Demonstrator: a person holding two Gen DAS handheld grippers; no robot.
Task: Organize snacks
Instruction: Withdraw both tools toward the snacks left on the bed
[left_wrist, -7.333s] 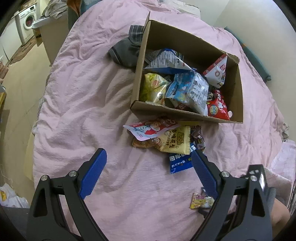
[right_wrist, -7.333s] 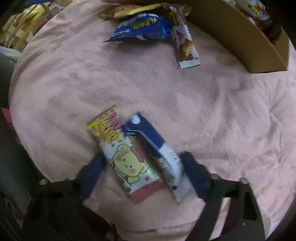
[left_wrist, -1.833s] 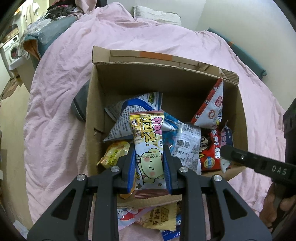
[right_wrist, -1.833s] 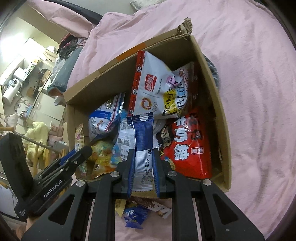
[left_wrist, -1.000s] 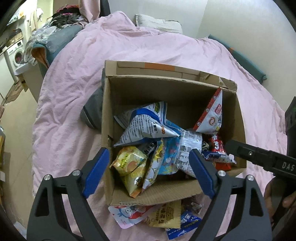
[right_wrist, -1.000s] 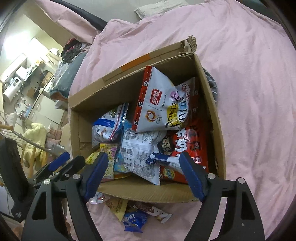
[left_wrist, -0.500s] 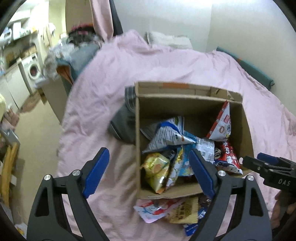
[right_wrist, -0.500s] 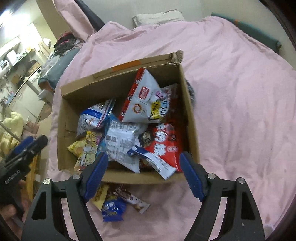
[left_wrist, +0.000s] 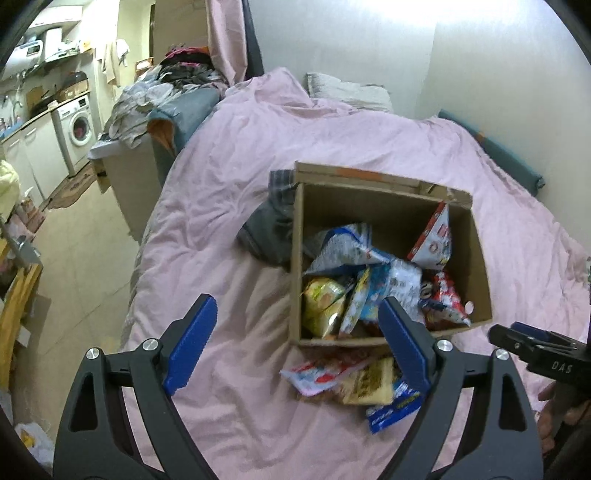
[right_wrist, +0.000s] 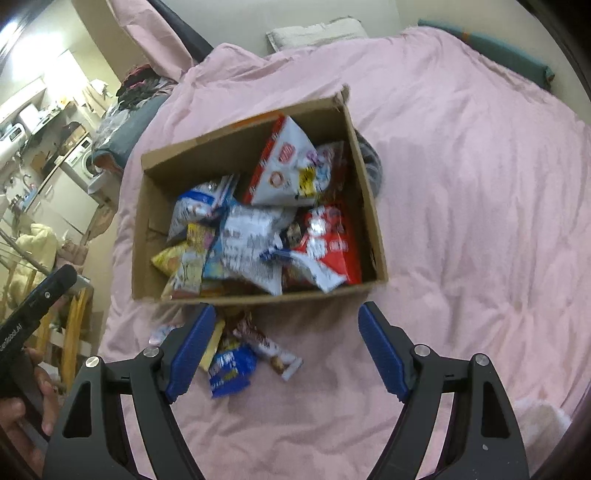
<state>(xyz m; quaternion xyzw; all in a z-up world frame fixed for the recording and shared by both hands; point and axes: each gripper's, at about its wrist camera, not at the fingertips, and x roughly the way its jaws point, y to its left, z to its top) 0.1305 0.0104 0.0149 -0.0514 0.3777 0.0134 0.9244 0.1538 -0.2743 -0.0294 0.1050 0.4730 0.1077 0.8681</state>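
Note:
An open cardboard box (left_wrist: 480, 258) (right_wrist: 373, 225) sits on a pink duvet and holds several snack bags, among them a red bag (right_wrist: 334, 243) and a white-and-red bag (right_wrist: 284, 166). Loose packets lie on the duvet just in front of the box: a pink-white one (left_wrist: 317, 376), a yellow one (left_wrist: 369, 380), a blue one (left_wrist: 391, 410) (right_wrist: 231, 369) and a brown bar (right_wrist: 269, 349). My left gripper (left_wrist: 295, 347) hangs open and empty above the duvet, near the box's front left corner. My right gripper (right_wrist: 286, 350) is open and empty too, above the loose packets.
A grey garment (left_wrist: 267, 229) lies against the box's far left side. The bed's left edge drops to a tiled floor (left_wrist: 74, 251) with a washing machine (left_wrist: 79, 129) and clutter. A pillow (left_wrist: 347, 92) lies at the head, walls behind and right.
Both grippers have drawn back and up from the box, which now looks smaller and farther away. The loose packets in front of it have come into fuller view. Both grippers stayed open.

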